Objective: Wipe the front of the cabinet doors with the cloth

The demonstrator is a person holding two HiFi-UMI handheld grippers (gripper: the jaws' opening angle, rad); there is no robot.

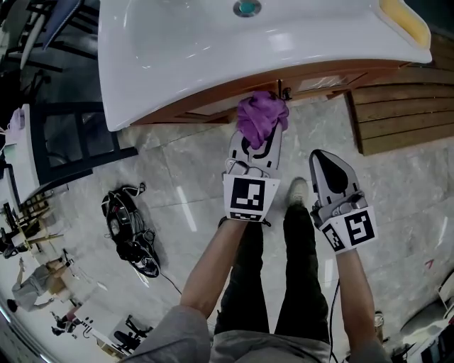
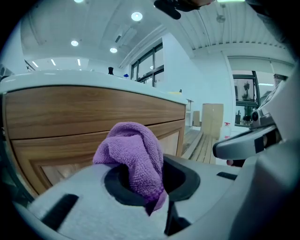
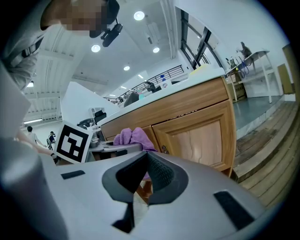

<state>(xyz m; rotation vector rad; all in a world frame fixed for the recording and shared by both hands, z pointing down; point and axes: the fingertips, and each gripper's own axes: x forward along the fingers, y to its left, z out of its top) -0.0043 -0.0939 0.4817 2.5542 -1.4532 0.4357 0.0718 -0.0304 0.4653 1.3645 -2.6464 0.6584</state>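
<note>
A purple cloth point(image 1: 261, 117) is bunched in my left gripper point(image 1: 259, 136), whose jaws are shut on it. The cloth is held up near the wooden cabinet doors point(image 1: 312, 84) under the white sink point(image 1: 213, 49); whether it touches the wood I cannot tell. In the left gripper view the cloth point(image 2: 133, 154) rises out of the left gripper point(image 2: 145, 183) in front of a panelled door point(image 2: 70, 140). My right gripper point(image 1: 323, 157) hangs lower and to the right, away from the cabinet, shut with nothing in it. The right gripper view shows the right gripper point(image 3: 143, 176), the cloth point(image 3: 131, 137) and a door point(image 3: 197, 136).
A yellow sponge point(image 1: 404, 21) lies on the sink's right rim, near the drain point(image 1: 246, 7). Wooden decking point(image 1: 397, 113) borders the cabinet on the right. A black tangle of cables point(image 1: 129, 230) lies on the stone floor at left. The person's legs and shoe point(image 1: 296, 190) stand below the grippers.
</note>
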